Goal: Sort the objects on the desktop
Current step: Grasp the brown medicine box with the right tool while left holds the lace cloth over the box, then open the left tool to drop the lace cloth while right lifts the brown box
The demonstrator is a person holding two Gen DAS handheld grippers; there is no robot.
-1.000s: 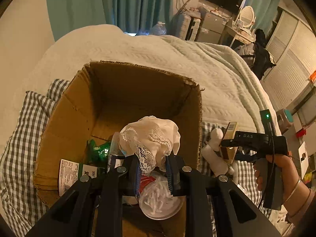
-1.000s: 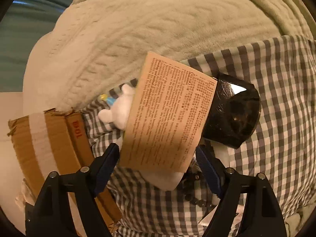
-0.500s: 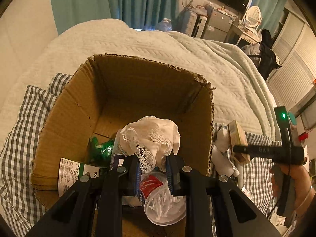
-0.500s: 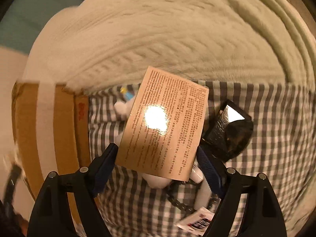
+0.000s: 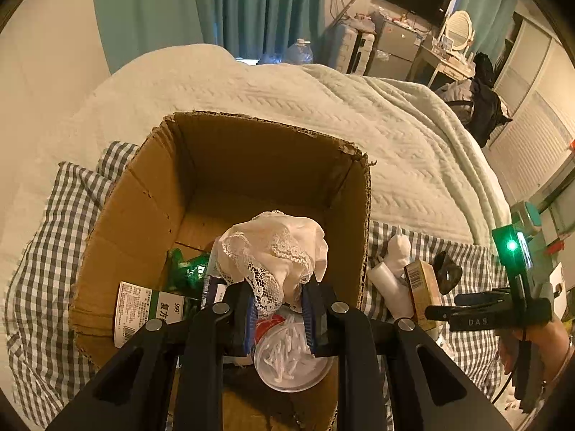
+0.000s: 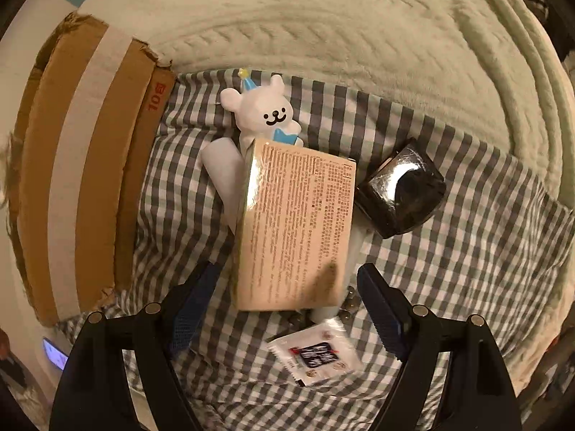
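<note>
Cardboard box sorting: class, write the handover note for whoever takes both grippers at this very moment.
Left gripper: shut on the lace cloth, held over the cardboard box.
Right gripper: open, pointing down over the tan carton; gaps show at both pads.
Done: green packet, medicine pack and clear tub lie in the box.
To do: drop the cloth in; then carton, bear figure, white tube, black case and sachet, all on the checked cloth beside the box.

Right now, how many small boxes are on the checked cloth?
2: a tan printed box between the right tongs, and a glossy black box just right of it. More could hide underneath.
</note>
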